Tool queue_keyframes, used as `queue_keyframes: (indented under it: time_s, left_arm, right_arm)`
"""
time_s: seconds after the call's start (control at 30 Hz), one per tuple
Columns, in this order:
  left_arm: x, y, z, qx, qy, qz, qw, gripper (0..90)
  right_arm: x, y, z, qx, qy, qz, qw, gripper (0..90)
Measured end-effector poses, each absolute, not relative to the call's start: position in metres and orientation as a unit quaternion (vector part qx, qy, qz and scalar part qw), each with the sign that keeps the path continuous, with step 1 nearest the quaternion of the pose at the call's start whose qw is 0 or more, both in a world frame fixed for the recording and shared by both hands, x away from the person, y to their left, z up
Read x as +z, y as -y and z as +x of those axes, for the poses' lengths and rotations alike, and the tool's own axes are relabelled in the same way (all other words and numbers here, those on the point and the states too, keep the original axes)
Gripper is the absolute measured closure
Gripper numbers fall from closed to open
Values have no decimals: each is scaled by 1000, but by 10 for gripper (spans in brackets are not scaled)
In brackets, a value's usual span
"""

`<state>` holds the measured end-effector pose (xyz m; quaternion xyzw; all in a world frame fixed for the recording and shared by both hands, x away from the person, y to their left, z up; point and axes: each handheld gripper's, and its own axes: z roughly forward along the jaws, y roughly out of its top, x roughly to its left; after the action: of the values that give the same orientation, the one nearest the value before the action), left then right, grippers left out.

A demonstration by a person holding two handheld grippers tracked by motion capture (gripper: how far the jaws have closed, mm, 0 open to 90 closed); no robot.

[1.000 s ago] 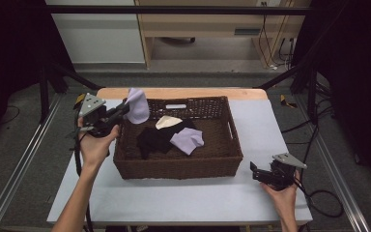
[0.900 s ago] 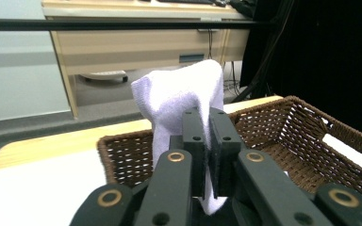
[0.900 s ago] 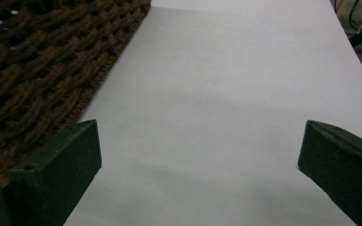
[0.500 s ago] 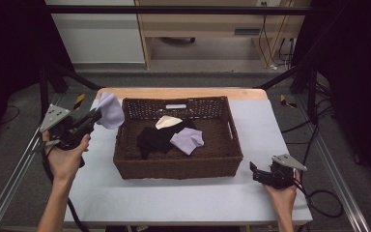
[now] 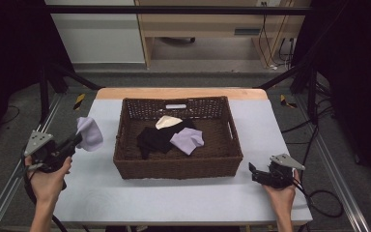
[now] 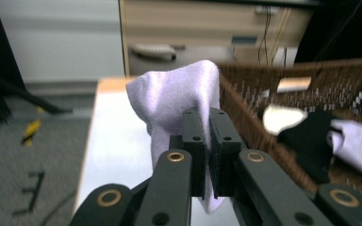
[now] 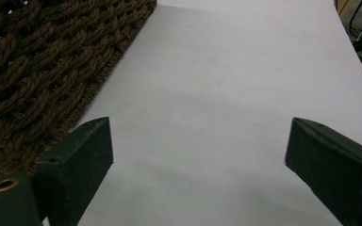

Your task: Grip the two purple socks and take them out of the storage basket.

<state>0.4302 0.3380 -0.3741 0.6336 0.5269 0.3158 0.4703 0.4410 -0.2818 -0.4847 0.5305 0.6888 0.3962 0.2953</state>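
The left gripper [image 5: 72,143] pinches the purple sock [image 5: 91,134] over the desk [image 5: 174,198], the right gripper [image 5: 255,173] gapes with nothing inside, and that thin pinch could let the sock drop.

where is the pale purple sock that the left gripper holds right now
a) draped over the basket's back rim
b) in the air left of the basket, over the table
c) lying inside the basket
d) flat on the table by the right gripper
b: the left gripper is clamped on the pale purple sock, which hangs above the table to the left of the basket, apart from its wall.
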Motion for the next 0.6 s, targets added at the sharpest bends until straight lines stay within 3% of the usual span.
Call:
queue_keyframes:
  time_s: [0.47,0.6]
  left_arm:
    - [-436,-335,436,274,-559,678,392,849]
    - [-444,-337,438,275,-555,685,383,794]
  right_arm:
    - [-485,283,441,397,-689,529,296,173]
    - [-485,283,441,397,-688,531,294,178]
